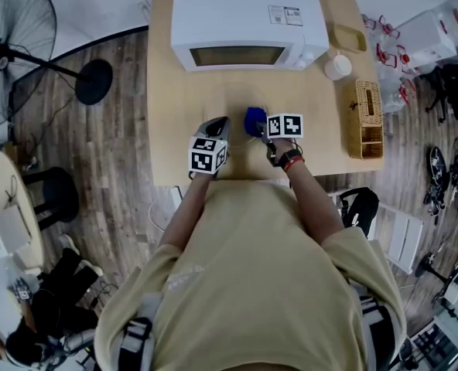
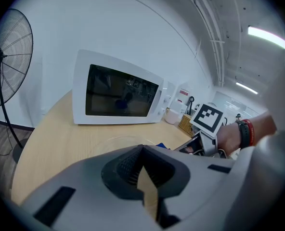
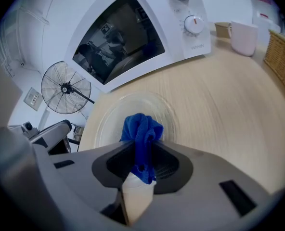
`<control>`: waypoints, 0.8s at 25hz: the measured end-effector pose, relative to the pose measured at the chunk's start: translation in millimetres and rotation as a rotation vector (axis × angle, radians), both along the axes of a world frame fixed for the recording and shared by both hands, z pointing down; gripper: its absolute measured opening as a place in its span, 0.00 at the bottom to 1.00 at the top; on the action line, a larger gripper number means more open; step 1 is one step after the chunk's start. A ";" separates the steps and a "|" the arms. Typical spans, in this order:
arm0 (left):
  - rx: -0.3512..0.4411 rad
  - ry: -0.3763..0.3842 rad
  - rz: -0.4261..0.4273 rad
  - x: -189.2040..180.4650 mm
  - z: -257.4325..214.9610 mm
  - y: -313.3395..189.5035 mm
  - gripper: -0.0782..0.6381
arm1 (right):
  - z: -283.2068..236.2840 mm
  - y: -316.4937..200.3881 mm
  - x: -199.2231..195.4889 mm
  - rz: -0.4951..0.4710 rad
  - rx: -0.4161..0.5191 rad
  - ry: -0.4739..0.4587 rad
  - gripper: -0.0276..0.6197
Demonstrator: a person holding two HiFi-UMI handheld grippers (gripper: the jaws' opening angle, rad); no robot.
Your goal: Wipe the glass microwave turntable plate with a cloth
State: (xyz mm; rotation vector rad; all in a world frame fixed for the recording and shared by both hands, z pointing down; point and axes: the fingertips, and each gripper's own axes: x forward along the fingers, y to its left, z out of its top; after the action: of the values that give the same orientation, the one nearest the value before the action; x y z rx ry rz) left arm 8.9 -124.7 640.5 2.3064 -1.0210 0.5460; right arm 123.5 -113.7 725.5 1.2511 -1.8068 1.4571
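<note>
Pinches blue cloth (image 3: 142, 126) in right gripper (image 3: 141, 150) jaws, over plate (image 3: 111, 117) on table (image 3: 219, 105). Holds left gripper (image 2: 142, 149) at plate's left, jaws pressed together, microwave (image 2: 116, 90) beyond.

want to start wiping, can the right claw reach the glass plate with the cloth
Probably yes: the right claw is shut on the blue cloth, and the glass plate lies just ahead with nothing between.
</note>
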 end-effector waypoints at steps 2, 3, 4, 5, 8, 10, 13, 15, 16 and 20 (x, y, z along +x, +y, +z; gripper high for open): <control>-0.002 0.001 0.003 -0.2 -0.8 -0.2 0.13 | -1.0 1.9 9.6 0.011 0.000 0.017 0.21; -0.002 0.001 0.005 -0.5 -0.9 -0.3 0.13 | -1.1 2.7 14.1 0.015 0.000 0.025 0.22; -0.001 0.000 0.007 -0.8 -0.8 -0.3 0.13 | -0.9 3.6 18.3 0.020 0.000 0.030 0.22; -0.001 -0.001 0.009 -1.1 -0.6 -0.1 0.13 | -0.8 4.6 22.2 0.025 -0.001 0.034 0.22; 0.000 -0.004 0.011 -2.5 -1.5 1.7 0.13 | -2.3 8.5 34.0 0.047 -0.002 0.057 0.22; -0.001 -0.005 0.011 -4.2 -1.8 3.0 0.13 | -3.8 10.5 40.6 0.052 0.001 0.083 0.22; -0.005 -0.009 0.002 -9.0 -0.5 4.7 0.13 | -4.0 10.5 43.1 0.044 0.004 0.095 0.22; -0.004 -0.009 -0.008 -12.3 -0.2 6.2 0.13 | -3.3 9.6 42.9 0.039 0.006 0.100 0.22; -0.003 -0.007 -0.014 -13.6 -0.1 6.7 0.13 | -3.3 8.9 43.1 0.036 0.007 0.106 0.22; -0.011 -0.004 -0.040 -21.2 2.3 10.6 0.13 | -6.8 8.7 39.3 0.039 0.006 0.093 0.22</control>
State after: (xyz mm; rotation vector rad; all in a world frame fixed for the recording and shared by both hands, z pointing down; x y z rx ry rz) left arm -12.4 -114.1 642.8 2.2711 -1.0615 0.5393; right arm 162.8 -105.0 718.8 1.3412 -1.7364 1.3915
